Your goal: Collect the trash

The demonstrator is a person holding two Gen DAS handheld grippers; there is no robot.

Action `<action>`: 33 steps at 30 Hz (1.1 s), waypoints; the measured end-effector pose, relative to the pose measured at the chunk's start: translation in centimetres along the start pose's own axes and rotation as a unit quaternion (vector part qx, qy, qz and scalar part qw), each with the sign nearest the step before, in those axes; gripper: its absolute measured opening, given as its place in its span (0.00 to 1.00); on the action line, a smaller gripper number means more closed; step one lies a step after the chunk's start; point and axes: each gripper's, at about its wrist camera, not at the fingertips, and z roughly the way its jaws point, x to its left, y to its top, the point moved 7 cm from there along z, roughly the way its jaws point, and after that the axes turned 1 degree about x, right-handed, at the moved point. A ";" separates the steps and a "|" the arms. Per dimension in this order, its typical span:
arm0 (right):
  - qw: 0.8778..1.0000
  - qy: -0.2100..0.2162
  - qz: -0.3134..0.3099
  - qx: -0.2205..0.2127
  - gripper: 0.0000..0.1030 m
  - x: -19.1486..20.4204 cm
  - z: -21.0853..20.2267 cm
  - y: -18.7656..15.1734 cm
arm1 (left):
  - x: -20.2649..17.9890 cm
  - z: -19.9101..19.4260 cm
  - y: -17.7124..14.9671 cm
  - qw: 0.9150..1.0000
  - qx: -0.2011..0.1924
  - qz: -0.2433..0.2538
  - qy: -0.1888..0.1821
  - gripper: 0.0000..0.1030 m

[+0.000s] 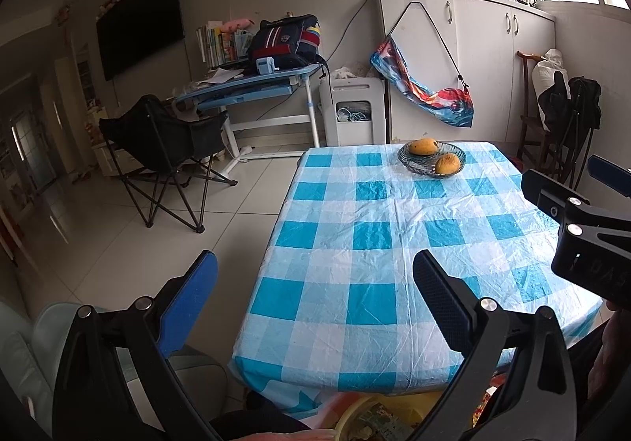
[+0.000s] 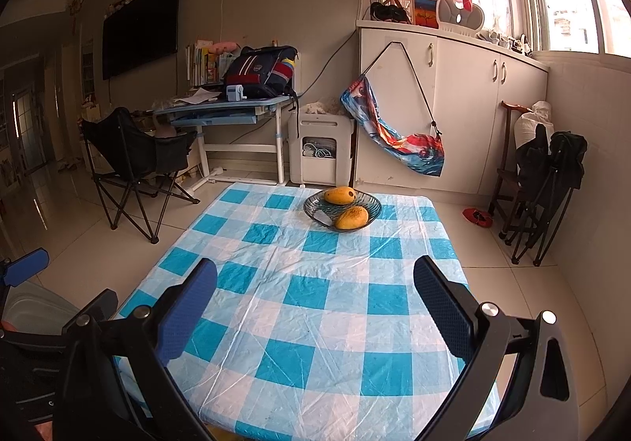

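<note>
- Left gripper (image 1: 311,307): jaws spread wide, nothing between them; blue pad on one finger, black textured pad on the other.
- Held above near left corner of table (image 1: 355,322), aimed across checked cloth (image 1: 374,236).
- Right gripper (image 2: 315,311): jaws likewise released, empty, over near edge of table, pointing toward far end.
- From left wrist view, right gripper at right edge of frame, beside and level with left one, over cloth.
- From right wrist view, a blue finger tip of left gripper at far left, off table edge.
- Trash: below left jaws, under near table edge, a yellow bowl (image 1: 378,417) with mixed scraps inside; contents too cut off to identify. Sits nearer the camera than the fingertips, not between them.
- Cloth itself bare except far end.
- Far end: glass dish (image 2: 342,204) with two mangoes (image 2: 340,195), well apart from both grippers, straight ahead of right jaws, ahead and right of left jaws.
- Background: folding chair (image 1: 165,149), desk (image 1: 252,94) with backpack (image 1: 286,36), white cabinet (image 1: 485,58) under window, patterned bag (image 1: 426,86) hung on cabinet door.
- Red item (image 2: 477,215) on floor right of table; kind cannot be told.
</note>
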 end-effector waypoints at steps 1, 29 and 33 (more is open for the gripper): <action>1.000 0.000 0.000 0.000 0.93 0.0 0.0 0.0 | 0.0 0.0 0.0 1.000 0.001 0.000 0.000 0.93; 1.000 -0.002 -0.013 0.008 0.93 1.1 0.5 -0.5 | -0.2 0.1 -0.2 1.000 -0.001 0.002 0.004 0.93; 1.000 -0.005 -0.016 0.011 0.93 1.0 0.7 -0.7 | -0.1 0.1 -0.2 1.000 0.001 -0.003 0.002 0.93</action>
